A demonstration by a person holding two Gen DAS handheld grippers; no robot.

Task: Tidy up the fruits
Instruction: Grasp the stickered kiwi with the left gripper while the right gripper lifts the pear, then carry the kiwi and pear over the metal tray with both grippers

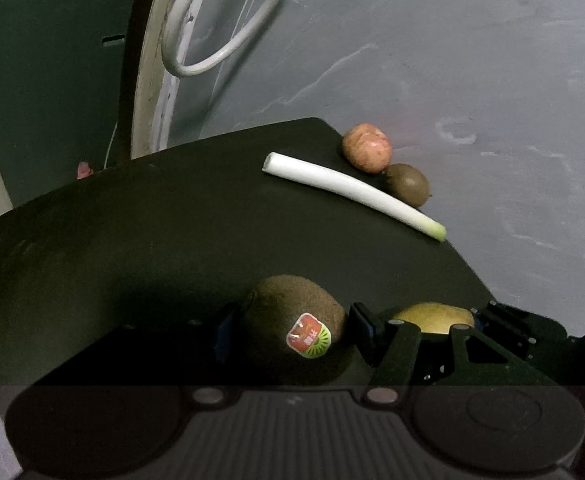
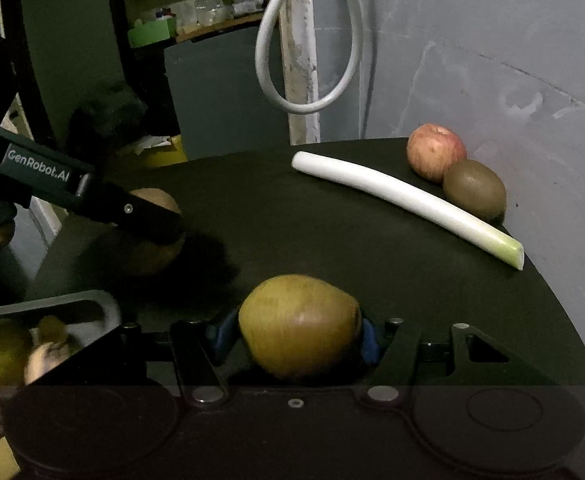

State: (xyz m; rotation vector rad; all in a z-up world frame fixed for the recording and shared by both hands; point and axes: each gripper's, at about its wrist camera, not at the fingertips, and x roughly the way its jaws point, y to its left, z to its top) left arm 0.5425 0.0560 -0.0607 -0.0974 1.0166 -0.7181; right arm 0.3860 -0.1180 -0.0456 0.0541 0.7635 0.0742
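My left gripper (image 1: 288, 332) is shut on a brown kiwi (image 1: 292, 320) with a red and green sticker, low over the dark table (image 1: 152, 232). My right gripper (image 2: 296, 336) is shut on a yellow-green fruit (image 2: 298, 324), also seen in the left wrist view (image 1: 432, 318). In the right wrist view the left gripper (image 2: 92, 200) stands at the left with its kiwi (image 2: 152, 236). At the far right of the table lie a red apple (image 2: 436, 152), a second kiwi (image 2: 474, 190) touching it, and a white leek stalk (image 2: 404, 196) in front of them.
A grey wall (image 1: 472, 80) runs close behind the table's right edge. A white cable loop (image 2: 308, 40) hangs at the back. A grey bin (image 2: 52, 320) with several yellowish fruits stands at the lower left. Shelves with clutter (image 2: 192, 8) are behind.
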